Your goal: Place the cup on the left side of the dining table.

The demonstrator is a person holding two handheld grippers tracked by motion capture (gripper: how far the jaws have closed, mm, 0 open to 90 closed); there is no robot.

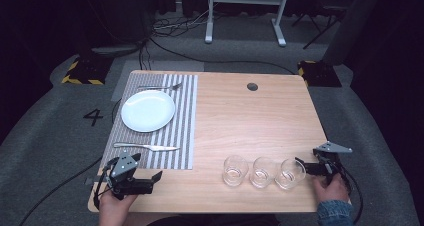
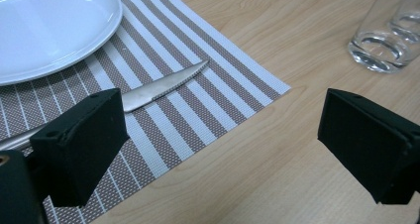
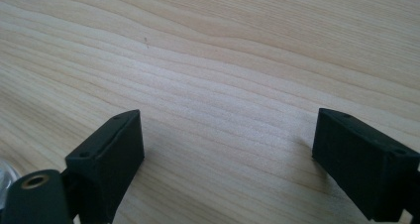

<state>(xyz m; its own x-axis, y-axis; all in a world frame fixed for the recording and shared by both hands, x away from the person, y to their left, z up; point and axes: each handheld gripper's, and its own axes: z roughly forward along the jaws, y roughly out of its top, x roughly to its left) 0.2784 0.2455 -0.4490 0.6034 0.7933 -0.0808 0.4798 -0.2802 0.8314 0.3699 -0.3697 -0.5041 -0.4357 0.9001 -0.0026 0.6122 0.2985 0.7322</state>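
1. The only writing to be read is a dark figure "4" (image 1: 93, 117) on the grey floor beside the tabletop's left edge; nothing on the tabletop (image 1: 250, 116) carries a readable label.
2. The left hand-held gripper (image 1: 150, 182) lies low over the near left corner of the tabletop, held from behind by the left hand (image 1: 114, 203), which comes over the near edge. It points toward the right edge, and its grey three-cornered plate faces up.
3. Its jaws stand wide apart with nothing between them – in the left gripper view they frame bare wood and the near right corner of the striped placemat (image 2: 188, 100).
4. The right hand-held gripper (image 1: 305, 167) sits by the near right corner, gripped by the right hand (image 1: 331, 187), whose blue denim cuff (image 1: 334, 211) shows at the near edge. It points toward the left edge, at the glasses.
5. Its jaws are also spread apart – the right gripper view shows plain wood grain between them.
6. Three clear glasses (image 1: 263, 172) stand in a row along the near edge, right of centre; the rightmost is just beside the right hand-held gripper's tips, though contact cannot be told.
7. On the placemat along the left edge rest a white plate (image 1: 148, 110), a fork (image 1: 160, 87) on its far side, and a knife (image 1: 146, 146) on its near side.
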